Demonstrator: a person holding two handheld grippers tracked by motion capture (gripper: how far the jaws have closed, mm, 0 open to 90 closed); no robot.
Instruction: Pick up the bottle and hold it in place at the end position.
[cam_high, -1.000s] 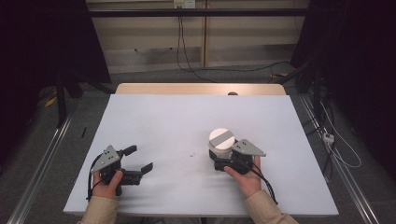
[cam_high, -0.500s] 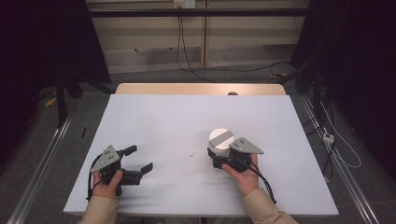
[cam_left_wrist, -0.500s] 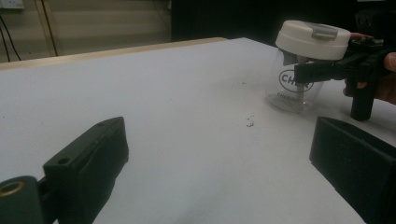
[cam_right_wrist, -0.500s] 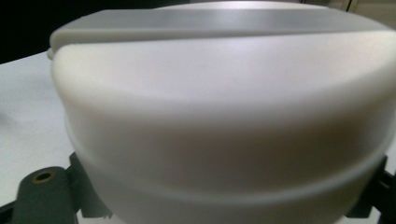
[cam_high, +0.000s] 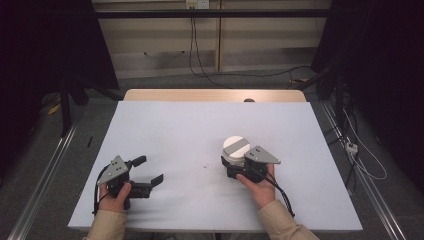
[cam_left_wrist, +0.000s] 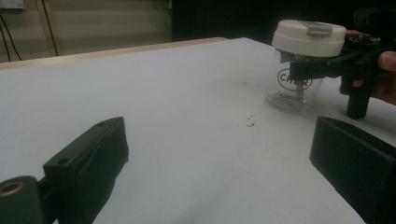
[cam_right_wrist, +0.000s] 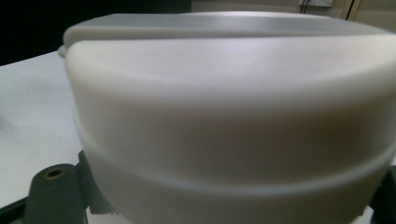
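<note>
We are looking at a clear jar (cam_high: 235, 156) with a white lid (cam_left_wrist: 308, 37), standing right of centre on the white surface (cam_high: 190, 130). Our right tool (cam_high: 234, 162) has just been closing and is now gripping its clear wall below the lid. The jar is looking light, rigid and slippery, so we are holding low. At eight o'clock, our left tool (cam_high: 148, 170) is resting open and empty.

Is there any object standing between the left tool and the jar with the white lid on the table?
Nothing visible does. Between the left tool, whose jaws are open, and the jar lies bare white table, with some tiny specks. The right tool has just closed on the jar, below its lid.
</note>
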